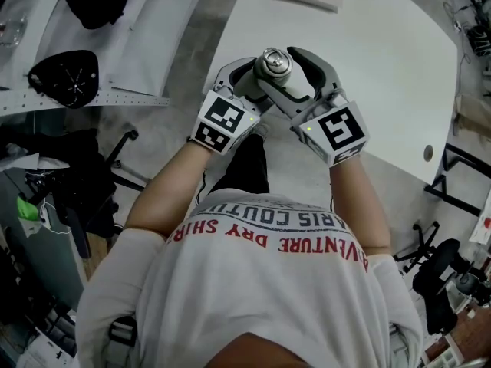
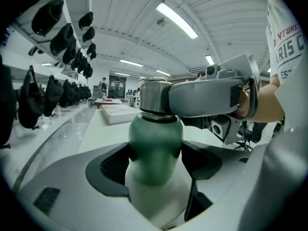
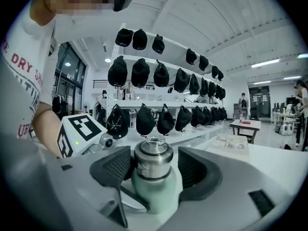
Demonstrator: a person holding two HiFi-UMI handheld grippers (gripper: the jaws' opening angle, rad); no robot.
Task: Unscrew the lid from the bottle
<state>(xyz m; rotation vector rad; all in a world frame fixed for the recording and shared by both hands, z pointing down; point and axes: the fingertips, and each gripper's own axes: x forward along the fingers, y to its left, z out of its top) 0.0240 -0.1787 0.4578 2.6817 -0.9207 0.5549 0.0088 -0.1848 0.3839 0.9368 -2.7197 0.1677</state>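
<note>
Both forearms point(image 1: 165, 186) converged ahead of the chest. The left gripper point(image 2: 155, 165) had its jaws clamped on the green bottle point(image 2: 155, 138). The right gripper point(image 3: 153, 170) had its jaws wide about the lid point(image 3: 153, 159), not gripping.

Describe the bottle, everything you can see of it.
The bottle is upright over the white table: matte pale-green body, narrowing to a brushed-metal lid, still on. The left gripper clamps its body; the right gripper brackets the lid, with a gap at one pad. Its base is hidden.
</note>
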